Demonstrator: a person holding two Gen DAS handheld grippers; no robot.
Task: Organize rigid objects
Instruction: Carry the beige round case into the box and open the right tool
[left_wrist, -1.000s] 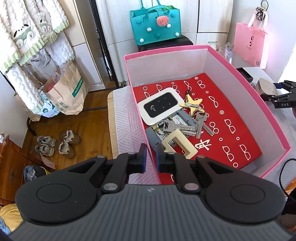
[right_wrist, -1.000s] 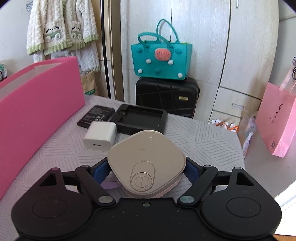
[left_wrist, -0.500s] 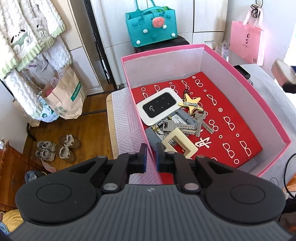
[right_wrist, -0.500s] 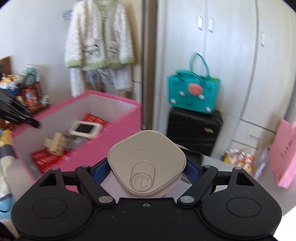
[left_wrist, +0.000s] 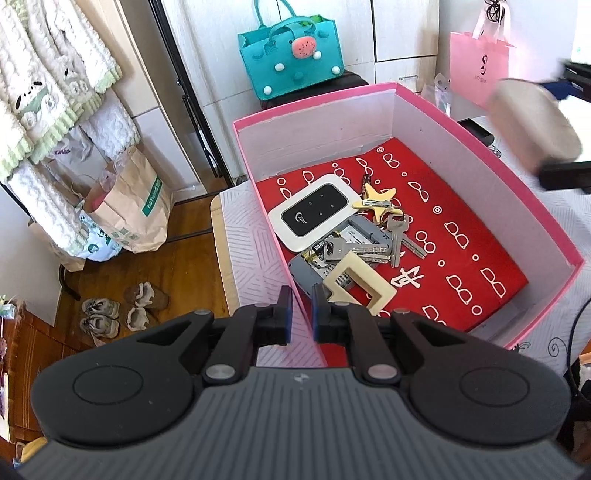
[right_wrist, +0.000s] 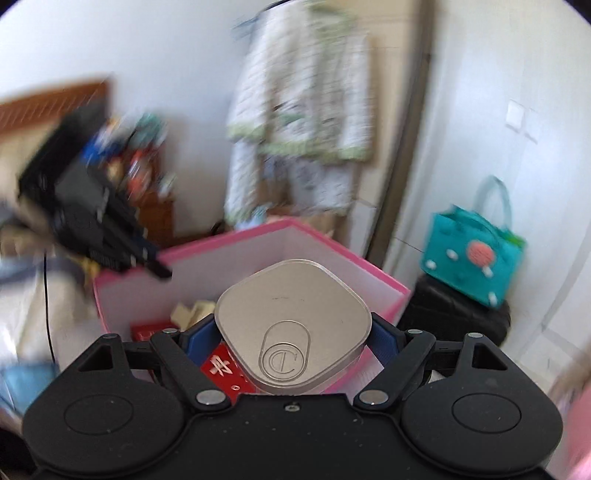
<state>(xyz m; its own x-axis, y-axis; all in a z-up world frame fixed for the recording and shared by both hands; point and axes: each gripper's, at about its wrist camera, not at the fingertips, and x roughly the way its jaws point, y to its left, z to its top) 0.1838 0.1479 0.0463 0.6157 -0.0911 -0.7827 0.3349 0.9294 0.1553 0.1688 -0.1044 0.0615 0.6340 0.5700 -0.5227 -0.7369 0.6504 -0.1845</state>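
Note:
A pink box (left_wrist: 491, 173) with a red patterned floor holds a white pocket router (left_wrist: 314, 212), keys (left_wrist: 369, 249), a star keychain (left_wrist: 376, 201), a grey device (left_wrist: 306, 267) and a cream frame piece (left_wrist: 356, 284). My left gripper (left_wrist: 301, 314) is shut on the box's near wall, one finger on each side of it. My right gripper (right_wrist: 291, 332) is shut on a beige rounded-square case (right_wrist: 293, 328). That case (left_wrist: 532, 125) hangs blurred above the box's right wall. The right wrist view looks down into the box (right_wrist: 332, 254), with the left gripper (right_wrist: 92, 221) at its far corner.
A black tray (left_wrist: 476, 129) lies on the striped tablecloth (left_wrist: 251, 258) beyond the box. A teal felt bag (left_wrist: 291, 55) sits on a black suitcase (right_wrist: 454, 314); a pink paper bag (left_wrist: 480, 62) hangs right. Paper bags (left_wrist: 129, 210) and shoes (left_wrist: 122, 310) are on the floor at left.
My right gripper has lifted the beige case off the table and swung it left, up over the box's right wall. The left gripper has kept its hold on the box.

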